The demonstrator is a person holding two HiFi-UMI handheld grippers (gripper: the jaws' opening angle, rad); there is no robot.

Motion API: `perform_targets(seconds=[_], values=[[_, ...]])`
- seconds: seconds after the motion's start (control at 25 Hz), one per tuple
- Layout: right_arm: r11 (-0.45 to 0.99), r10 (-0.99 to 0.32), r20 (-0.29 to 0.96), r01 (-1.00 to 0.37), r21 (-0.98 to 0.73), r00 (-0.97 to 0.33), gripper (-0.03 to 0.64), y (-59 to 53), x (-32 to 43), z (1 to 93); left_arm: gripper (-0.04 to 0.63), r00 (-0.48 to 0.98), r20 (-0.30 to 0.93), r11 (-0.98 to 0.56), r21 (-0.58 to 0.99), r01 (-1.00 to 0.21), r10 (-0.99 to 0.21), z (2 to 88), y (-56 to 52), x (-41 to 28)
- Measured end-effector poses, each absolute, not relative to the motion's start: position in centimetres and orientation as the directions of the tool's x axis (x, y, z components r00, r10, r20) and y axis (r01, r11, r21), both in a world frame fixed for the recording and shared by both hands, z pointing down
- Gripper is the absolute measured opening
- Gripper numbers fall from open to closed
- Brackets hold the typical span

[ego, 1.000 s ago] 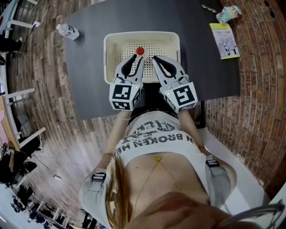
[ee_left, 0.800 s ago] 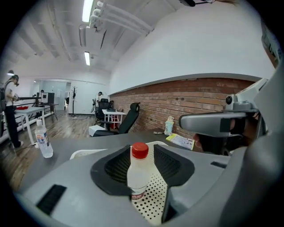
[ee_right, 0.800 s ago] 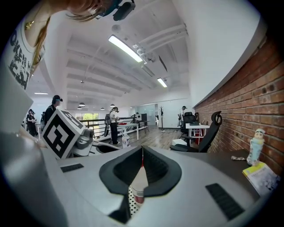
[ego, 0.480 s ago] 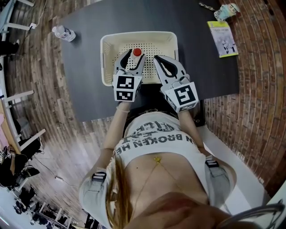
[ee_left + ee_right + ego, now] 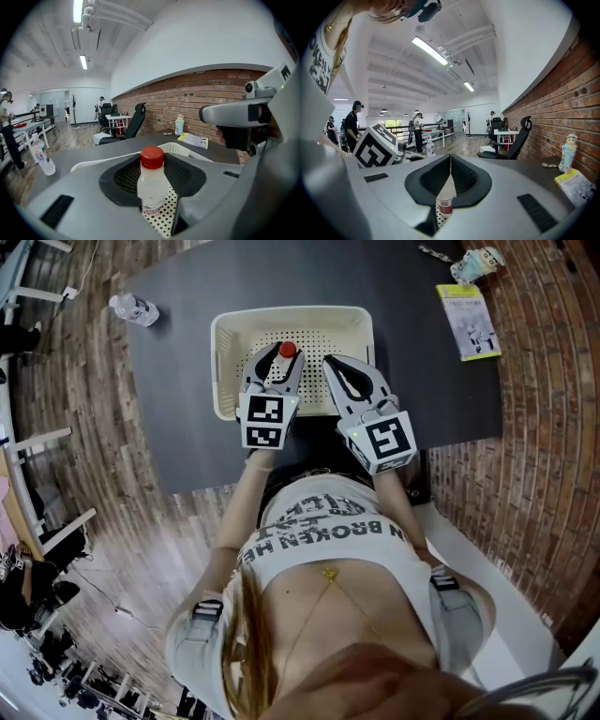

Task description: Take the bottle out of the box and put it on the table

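The bottle (image 5: 151, 185) stands upright on the perforated floor of the box (image 5: 217, 352), toward its near side, with the red cap on top. The left gripper (image 5: 279, 360) reaches over the near rim and points a little downward, so that its jaws come to both sides of the bottle body, below the cap. These jaws have just been closing in, but they stand wide and a gap shows at the right pad, so nothing is gripped yet. The right gripper (image 5: 331, 364) hangs just beside it at the right, jaws together and empty; I judge it is only held out of the way. For lifting, the box walls are the edges to clear. The tabletop (image 5: 422, 381) has bare room left and right of the box. Another bottle (image 5: 134, 307) and a booklet (image 5: 469, 322) lie well apart, at the far corners.
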State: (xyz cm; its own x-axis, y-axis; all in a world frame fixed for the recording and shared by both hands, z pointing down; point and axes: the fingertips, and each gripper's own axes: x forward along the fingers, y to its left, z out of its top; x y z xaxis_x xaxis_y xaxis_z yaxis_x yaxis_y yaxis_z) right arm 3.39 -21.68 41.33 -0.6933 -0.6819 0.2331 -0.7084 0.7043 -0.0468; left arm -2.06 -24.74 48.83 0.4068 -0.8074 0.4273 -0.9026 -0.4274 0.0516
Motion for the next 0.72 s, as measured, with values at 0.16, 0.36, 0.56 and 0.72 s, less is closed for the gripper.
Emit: perform_targets(seconds=[0.16, 0.36, 0.56, 0.72], values=[[0.7, -0.686, 0.233, -0.713, -0.043, -0.689, 0.009, -21.73, 3.74, 41.39, 0.158, 0.412, 0.423, -0.432, 0.052, -0.9, -0.807, 48.98, -24.67, -1.95], [0.696, -0.689, 0.237, -0.716, -0.048, -0.686, 0.009, -21.5, 3.96, 41.53, 0.158, 0.421, 0.414, -0.436, 0.065, -0.898, -0.807, 49.04, -24.48, -2.19], [0.698, -0.685, 0.24, -0.714, -0.053, -0.688, 0.009, -21.29, 3.98, 41.75, 0.158, 0.426, 0.414, -0.442, 0.061, -0.895, -0.804, 49.09, -24.24, -2.11], [0.702, -0.681, 0.239, -0.71, -0.057, -0.692, 0.009, -21.16, 3.86, 41.7, 0.158, 0.426, 0.416, -0.443, 0.06, -0.894, -0.803, 49.11, -24.04, -2.04]])
